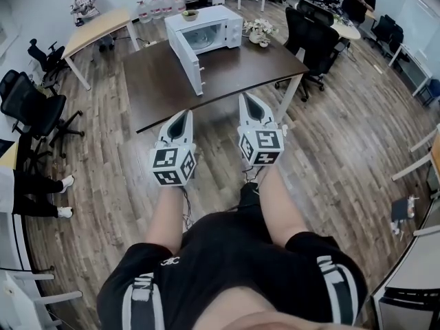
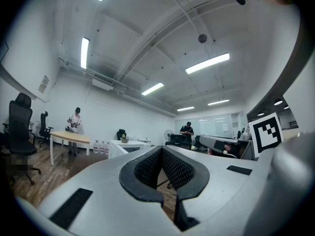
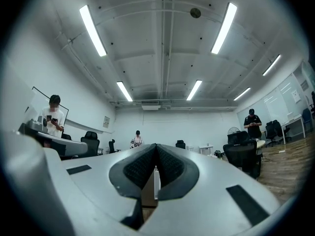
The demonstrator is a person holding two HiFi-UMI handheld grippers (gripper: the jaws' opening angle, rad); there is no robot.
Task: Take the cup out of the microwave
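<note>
White microwave (image 1: 206, 27), door open, at the dark table's (image 1: 227, 74) far edge: approach step in hand, left gripper (image 1: 185, 113) and right gripper (image 1: 245, 99) both closed and empty; next, closing in and spreading one gripper for the cup presumably inside.

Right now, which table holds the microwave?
The dark brown table, bearing the white microwave with its door open; the light wooden table at far left doesn't.

Head view looks steeply down; both gripper views face the microwave (image 1: 204, 29).

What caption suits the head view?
Shut grey left gripper and right gripper face an open white microwave on a dark table.
</note>
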